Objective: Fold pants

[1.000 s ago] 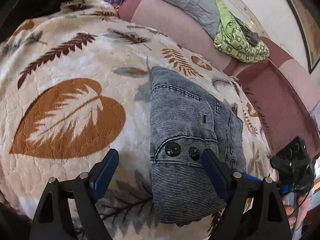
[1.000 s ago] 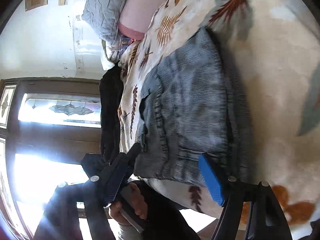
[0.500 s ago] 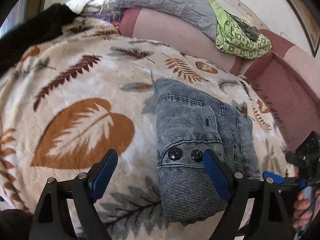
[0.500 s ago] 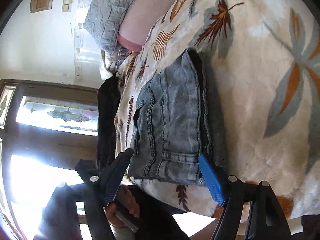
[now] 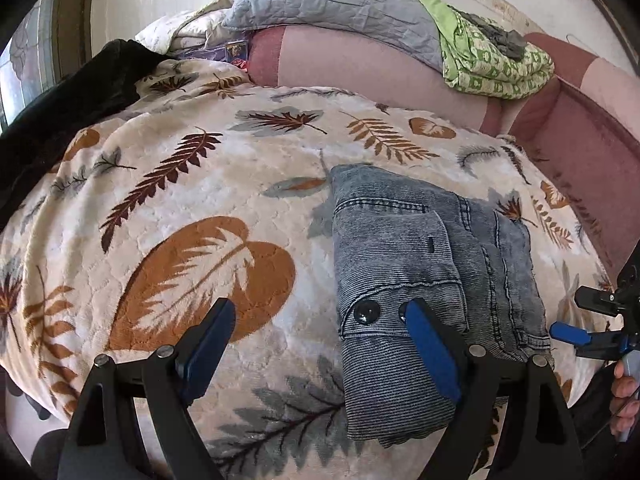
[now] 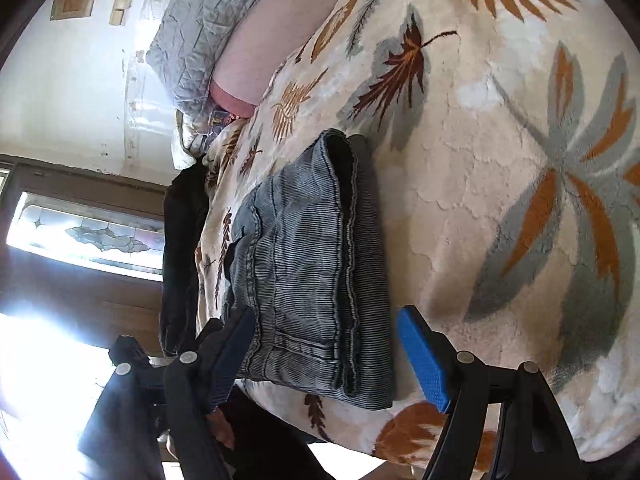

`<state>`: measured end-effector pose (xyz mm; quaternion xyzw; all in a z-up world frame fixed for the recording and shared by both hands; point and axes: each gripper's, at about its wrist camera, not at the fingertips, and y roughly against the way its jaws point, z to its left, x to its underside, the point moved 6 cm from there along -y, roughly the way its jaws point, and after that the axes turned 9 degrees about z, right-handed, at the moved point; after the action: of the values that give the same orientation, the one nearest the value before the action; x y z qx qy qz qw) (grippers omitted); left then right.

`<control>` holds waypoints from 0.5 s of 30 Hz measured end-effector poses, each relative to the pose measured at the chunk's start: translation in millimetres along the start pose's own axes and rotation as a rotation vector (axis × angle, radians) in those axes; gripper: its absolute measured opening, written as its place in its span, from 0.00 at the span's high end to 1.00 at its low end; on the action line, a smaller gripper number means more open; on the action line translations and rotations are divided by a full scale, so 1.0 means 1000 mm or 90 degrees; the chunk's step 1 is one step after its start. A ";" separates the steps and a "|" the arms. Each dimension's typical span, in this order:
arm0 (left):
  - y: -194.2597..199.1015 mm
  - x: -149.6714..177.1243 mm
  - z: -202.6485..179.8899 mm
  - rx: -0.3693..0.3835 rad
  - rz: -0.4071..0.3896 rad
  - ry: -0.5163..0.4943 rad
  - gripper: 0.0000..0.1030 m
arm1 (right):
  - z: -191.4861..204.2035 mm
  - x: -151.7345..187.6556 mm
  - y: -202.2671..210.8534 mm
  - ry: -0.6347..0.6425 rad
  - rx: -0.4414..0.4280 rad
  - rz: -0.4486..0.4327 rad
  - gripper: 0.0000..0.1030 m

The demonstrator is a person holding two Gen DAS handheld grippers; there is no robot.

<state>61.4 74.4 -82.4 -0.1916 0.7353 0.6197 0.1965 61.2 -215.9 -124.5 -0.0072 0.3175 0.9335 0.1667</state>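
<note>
The pants [image 5: 424, 280] are grey-blue denim, folded into a compact stack with two dark buttons on top, lying flat on a cream blanket with leaf prints [image 5: 200, 200]. My left gripper [image 5: 320, 344] is open and empty, above the blanket near the stack's left front, apart from it. The pants show in the right wrist view [image 6: 312, 272] as a layered stack. My right gripper [image 6: 328, 356] is open and empty, just off the stack's near end. It also shows at the right edge of the left wrist view [image 5: 588, 320].
A pink sofa back [image 5: 360, 64] runs behind the blanket, with a grey quilted pillow [image 5: 340, 4] and a green patterned cloth [image 5: 492, 64] on it. A black garment [image 5: 60, 112] lies at the left. A window [image 6: 84, 232] is beyond the bed's edge.
Both grippers have drawn back from the folded pants, which now look smaller and farther off. The pants have stayed flat on the blanket.
</note>
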 end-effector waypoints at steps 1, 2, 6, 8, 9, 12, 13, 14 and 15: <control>0.001 -0.001 0.000 -0.007 0.002 -0.003 0.15 | -0.002 -0.001 0.000 -0.001 -0.001 0.001 0.25; 0.001 -0.002 0.001 -0.012 0.005 -0.004 0.15 | -0.003 -0.002 0.001 -0.001 -0.002 0.001 0.25; -0.003 -0.009 0.006 0.037 0.044 0.038 0.15 | -0.002 -0.012 0.003 0.006 0.005 -0.004 0.25; -0.008 -0.014 0.004 0.082 0.073 0.062 0.15 | 0.001 -0.018 0.003 0.014 0.006 -0.003 0.25; -0.012 -0.017 -0.001 0.108 0.089 0.065 0.15 | 0.002 -0.022 0.002 0.018 0.009 0.000 0.25; -0.027 -0.022 -0.014 0.127 0.122 0.049 0.15 | 0.002 -0.032 -0.010 0.015 0.017 0.024 0.25; -0.031 -0.022 -0.018 0.135 0.134 0.046 0.15 | 0.001 -0.034 -0.015 0.011 0.015 0.035 0.25; -0.036 -0.023 -0.023 0.147 0.144 0.046 0.15 | 0.002 -0.035 -0.023 0.008 0.011 0.050 0.25; -0.039 -0.024 -0.026 0.158 0.153 0.046 0.15 | 0.005 -0.035 -0.029 0.011 0.004 0.061 0.24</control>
<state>101.1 43.3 -98.7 -0.0987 0.8303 0.5359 0.1170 104.2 -202.3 -133.0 0.0002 0.3220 0.9392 0.1190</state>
